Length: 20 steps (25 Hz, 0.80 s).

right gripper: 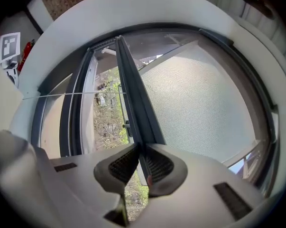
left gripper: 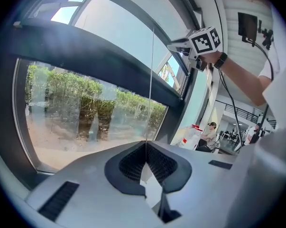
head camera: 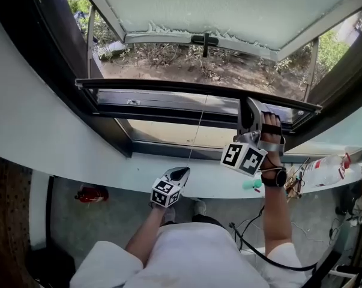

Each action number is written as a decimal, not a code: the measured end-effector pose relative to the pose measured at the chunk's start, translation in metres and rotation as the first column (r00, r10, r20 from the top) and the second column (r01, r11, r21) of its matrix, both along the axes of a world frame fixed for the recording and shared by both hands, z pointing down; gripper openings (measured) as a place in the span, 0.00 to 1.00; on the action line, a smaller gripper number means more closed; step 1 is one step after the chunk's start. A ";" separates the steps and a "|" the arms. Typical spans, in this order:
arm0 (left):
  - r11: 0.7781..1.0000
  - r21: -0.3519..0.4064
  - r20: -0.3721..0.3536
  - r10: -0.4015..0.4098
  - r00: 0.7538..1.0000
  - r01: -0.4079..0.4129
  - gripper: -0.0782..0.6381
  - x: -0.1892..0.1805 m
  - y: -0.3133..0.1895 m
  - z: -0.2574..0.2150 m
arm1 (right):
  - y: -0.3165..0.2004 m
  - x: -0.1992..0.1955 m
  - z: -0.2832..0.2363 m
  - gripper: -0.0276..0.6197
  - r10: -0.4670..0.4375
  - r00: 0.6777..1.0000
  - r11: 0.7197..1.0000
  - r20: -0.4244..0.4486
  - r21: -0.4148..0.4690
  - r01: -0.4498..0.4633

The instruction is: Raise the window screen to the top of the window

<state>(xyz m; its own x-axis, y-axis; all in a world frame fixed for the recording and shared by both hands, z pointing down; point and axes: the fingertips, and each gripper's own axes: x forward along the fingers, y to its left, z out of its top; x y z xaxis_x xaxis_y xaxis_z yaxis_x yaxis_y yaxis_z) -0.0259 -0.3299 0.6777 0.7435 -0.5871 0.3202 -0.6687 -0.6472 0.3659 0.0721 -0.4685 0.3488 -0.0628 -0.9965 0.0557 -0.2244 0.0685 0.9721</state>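
Screen bar (head camera: 168,86), clamped by right gripper (head camera: 248,102) — partly raised; left gripper (head camera: 181,173) closed, apparently on cord (head camera: 196,135); top not reached.

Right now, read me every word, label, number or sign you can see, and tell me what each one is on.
No text here is readable.
Left marker cube and right marker cube: only black-and-white square patterns, no letters or numbers.
Pale container on the sill: red markings, too small to read.
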 end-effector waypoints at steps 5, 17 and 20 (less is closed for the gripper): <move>0.998 0.066 -0.031 0.009 0.999 -0.007 0.11 0.008 -0.009 -0.034 | -0.001 -0.003 -0.036 0.08 -0.015 1.000 0.998 -0.018 0.065 0.016; 0.988 0.150 -0.062 0.047 0.997 -0.037 0.11 0.040 -0.018 -0.074 | 0.004 -0.006 -0.078 0.08 -0.047 0.994 0.993 -0.094 0.101 0.057; 0.982 0.185 -0.073 0.046 0.996 -0.032 0.11 0.043 -0.022 -0.090 | 0.003 -0.006 -0.094 0.08 -0.047 0.994 0.990 -0.095 0.129 0.059</move>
